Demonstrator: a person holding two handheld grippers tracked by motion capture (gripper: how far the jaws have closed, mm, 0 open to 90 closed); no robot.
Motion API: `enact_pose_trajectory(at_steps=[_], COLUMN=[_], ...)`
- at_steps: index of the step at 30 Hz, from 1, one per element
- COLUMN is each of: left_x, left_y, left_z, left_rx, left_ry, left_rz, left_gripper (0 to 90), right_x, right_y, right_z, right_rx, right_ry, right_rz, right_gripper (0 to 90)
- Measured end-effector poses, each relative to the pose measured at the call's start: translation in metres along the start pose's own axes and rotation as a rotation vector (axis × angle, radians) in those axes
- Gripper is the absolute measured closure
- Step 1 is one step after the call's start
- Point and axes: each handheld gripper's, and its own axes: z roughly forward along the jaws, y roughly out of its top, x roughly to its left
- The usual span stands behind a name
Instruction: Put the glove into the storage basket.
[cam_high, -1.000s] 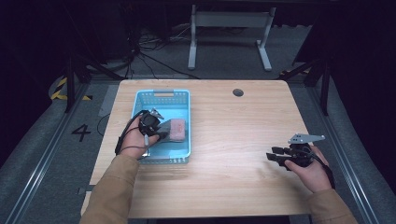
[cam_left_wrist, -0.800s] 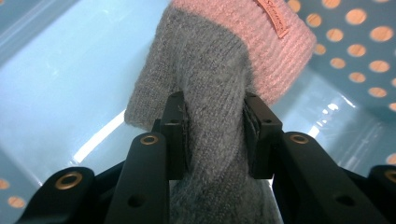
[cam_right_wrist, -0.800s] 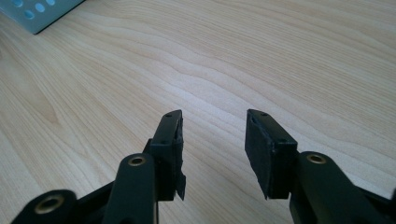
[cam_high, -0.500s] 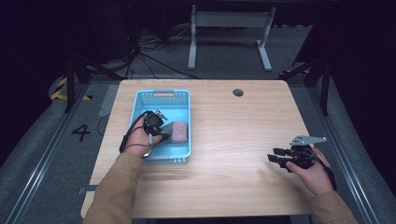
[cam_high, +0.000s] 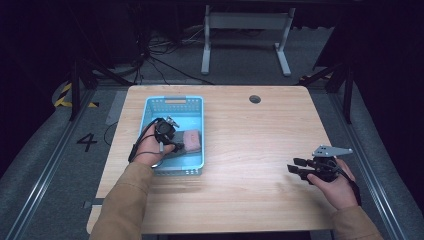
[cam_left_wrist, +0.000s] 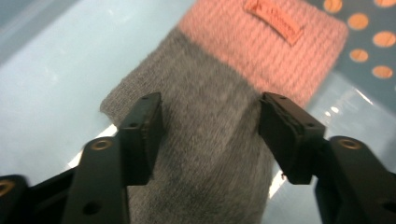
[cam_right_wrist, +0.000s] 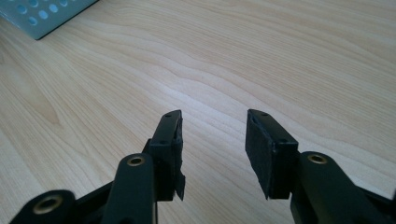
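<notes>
while the high view shows the sock (cam_high: 189, 142) inside the bin (cam_high: 172, 102), the left gripper (cam_left_wrist: 210, 126) view shows its jaws just opening, released astride it; right gripper (cam_right_wrist: 212, 149) gapes over bare surface (cam_high: 260, 165).

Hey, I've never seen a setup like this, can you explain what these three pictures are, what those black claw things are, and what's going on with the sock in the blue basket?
A person sits at a wooden table and holds a hand-held clamp with two black jaws in each hand. No robot arm is involved.

The high view looks down from above. The other two pictures come from small cameras riding on the clamps, looking along their own jaws.

The left gripper is inside a light blue basket on the table's left part, right over a knitted sock, grey with a pink cuff, lying on the basket floor. Its jaws have just been opening; they straddle the sock without pressing on it, so the sock looks released.

The right gripper hangs low over bare wood on the table's right side, jaws open, holding nothing.
</notes>
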Motion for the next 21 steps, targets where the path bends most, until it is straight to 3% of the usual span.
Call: enact_pose_trajectory(at_steps=[3, 7, 14, 15, 19, 21], left_x=[0.000, -0.004, -0.016, -0.022, -0.032, -0.045], left_y=[0.001, 0.003, 0.005, 0.006, 0.007, 0.008], left_z=[-0.001, -0.008, -0.031, -0.039, -0.053, -0.066], left_rx=[-0.010, -0.059, -0.120, -0.144, -0.168, -0.185], left_ry=[0.013, 0.046, 0.026, 0.013, -0.004, -0.031], left_rz=[0.022, 0.015, 0.004, -0.002, -0.002, 0.000], left_gripper=[36.1, 33.3, 33.0, 33.0, 32.5, 32.4], right_x=[0.001, 0.002, 0.004, 0.004, 0.004, 0.004], right_y=[0.001, 0.004, 0.014, 0.016, 0.019, 0.021], right_z=[0.000, 0.002, 0.008, 0.009, 0.012, 0.016], right_rx=[-0.003, -0.003, -0.008, -0.009, -0.008, -0.003], right_ry=[0.005, 0.010, 0.031, 0.031, 0.037, 0.043], right_rz=[0.000, -0.004, -0.026, -0.031, -0.033, -0.035], right_gripper=[57.2, 57.2, 57.1, 57.1, 56.9, 56.8])
